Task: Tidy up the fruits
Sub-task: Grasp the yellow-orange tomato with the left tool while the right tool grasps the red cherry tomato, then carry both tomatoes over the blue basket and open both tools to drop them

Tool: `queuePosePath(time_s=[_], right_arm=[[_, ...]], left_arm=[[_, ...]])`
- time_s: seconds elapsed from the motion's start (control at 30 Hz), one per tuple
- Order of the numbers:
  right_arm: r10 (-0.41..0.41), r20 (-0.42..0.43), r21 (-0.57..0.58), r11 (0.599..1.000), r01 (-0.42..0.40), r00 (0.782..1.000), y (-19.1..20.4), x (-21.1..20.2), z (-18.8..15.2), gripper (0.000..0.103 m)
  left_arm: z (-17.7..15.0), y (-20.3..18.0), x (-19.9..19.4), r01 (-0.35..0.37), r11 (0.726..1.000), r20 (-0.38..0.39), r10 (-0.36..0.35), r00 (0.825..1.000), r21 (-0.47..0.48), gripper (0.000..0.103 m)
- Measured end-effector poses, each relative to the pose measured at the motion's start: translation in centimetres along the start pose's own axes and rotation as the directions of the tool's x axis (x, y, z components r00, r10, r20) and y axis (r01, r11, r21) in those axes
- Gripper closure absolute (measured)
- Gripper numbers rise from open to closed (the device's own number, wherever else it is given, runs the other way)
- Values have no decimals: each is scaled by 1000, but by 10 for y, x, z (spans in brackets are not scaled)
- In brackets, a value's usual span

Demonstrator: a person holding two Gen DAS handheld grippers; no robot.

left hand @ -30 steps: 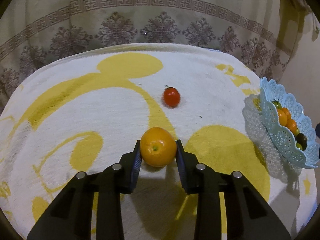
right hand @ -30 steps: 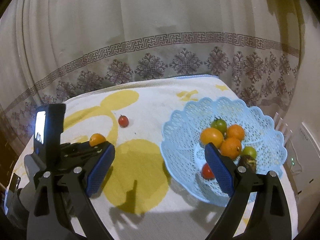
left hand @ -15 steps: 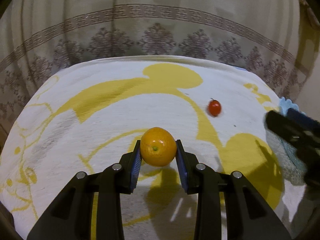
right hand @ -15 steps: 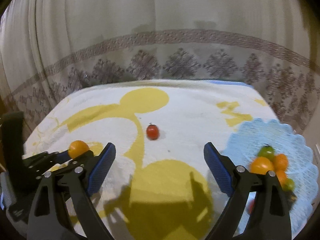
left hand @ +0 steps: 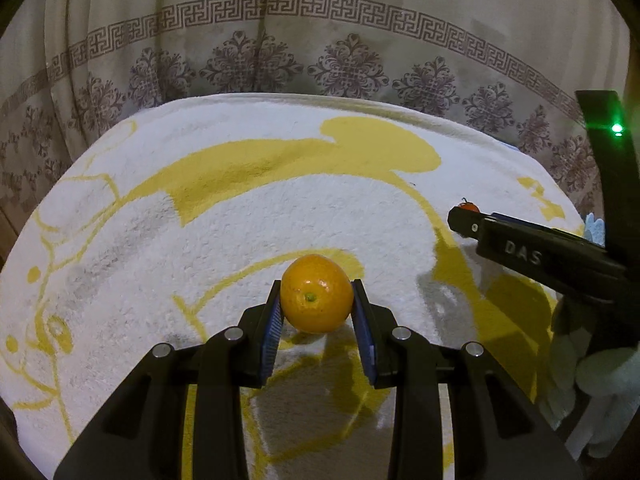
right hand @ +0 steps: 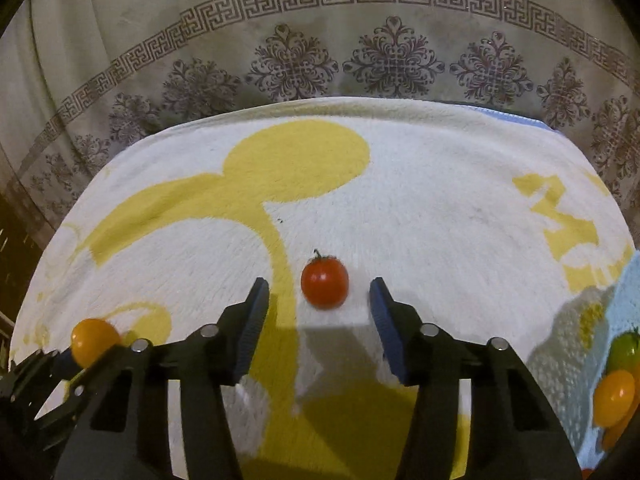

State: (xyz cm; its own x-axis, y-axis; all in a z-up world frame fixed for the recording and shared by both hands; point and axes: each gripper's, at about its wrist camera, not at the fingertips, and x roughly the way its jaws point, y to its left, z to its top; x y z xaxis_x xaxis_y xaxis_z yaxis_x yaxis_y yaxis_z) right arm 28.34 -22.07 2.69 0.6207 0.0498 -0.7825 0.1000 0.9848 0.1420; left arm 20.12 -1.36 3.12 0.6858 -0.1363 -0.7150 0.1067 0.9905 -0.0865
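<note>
My left gripper point(left hand: 316, 300) is shut on an orange point(left hand: 316, 298) and holds it just above the white and yellow towel point(left hand: 200, 240). The orange also shows at the lower left of the right wrist view point(right hand: 94, 341). My right gripper point(right hand: 318, 292) is open, low over the towel, with a small red tomato point(right hand: 324, 283) lying between its fingertips, slightly ahead of them. In the left wrist view the tomato point(left hand: 468, 206) peeks over the right gripper's finger. The blue lace basket point(right hand: 624, 292) with several fruits is at the right edge.
A patterned curtain point(right hand: 320, 60) hangs behind the table's far edge. The towel covers the table top. The right gripper's body point(left hand: 560, 256) reaches in from the right of the left wrist view.
My right gripper has swung left from the basket, moved forward and lowered around the tomato. My left gripper has moved left with the orange still held.
</note>
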Motion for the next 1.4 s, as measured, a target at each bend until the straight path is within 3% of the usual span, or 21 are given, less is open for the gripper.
queuePosePath(time_s=[0.27,0.77,1.4], right_arm=[[-49,-1,-39,998,49,999,6,11,-2,77],[13,53,-4,1000,-12,999,10,-54,-28,77],[23,139,56,998,-31,990,8,-135,-67,76]], left_arm=[[0,3,2,-3,1000,-3,3,1000,-13,70],[0,-3,-12,20,1000,30,-20,999,-2,70],[-1,-22,-44,54,997,99,-58,993,47,70]])
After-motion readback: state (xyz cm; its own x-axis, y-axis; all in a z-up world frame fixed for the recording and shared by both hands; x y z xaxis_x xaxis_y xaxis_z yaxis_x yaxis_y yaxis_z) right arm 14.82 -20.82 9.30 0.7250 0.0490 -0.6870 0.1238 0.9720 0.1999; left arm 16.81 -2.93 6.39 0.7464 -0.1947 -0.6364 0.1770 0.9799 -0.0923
